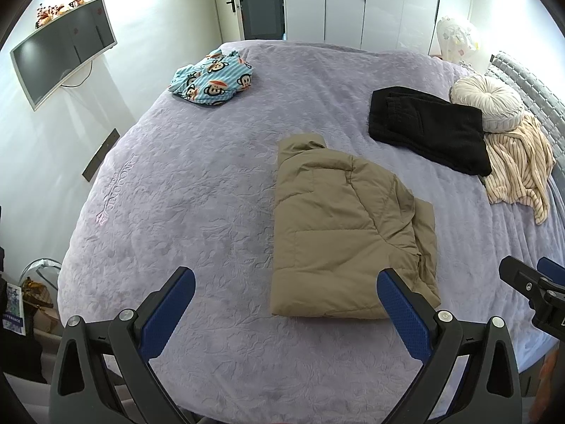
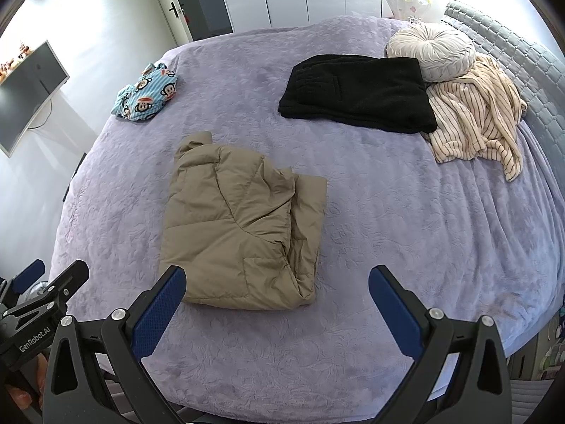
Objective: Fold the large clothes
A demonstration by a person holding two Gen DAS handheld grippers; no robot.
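the left gripper [image 1: 286, 293] and the right gripper [image 2: 277, 291] are both hovering with fingers spread wide, gripping nothing, above the near edge of the purple bed cover [image 2: 406, 219]. the khaki puffer jacket [image 2: 240, 226] is lying folded just ahead, with black folded clothes [image 2: 356, 92] lying farther back.

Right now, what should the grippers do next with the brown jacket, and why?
Probably lower both open grippers to the tan jacket's near hem and fold it away once more. It lies half-folded and long on the bed; the left gripper and right gripper hover empty.
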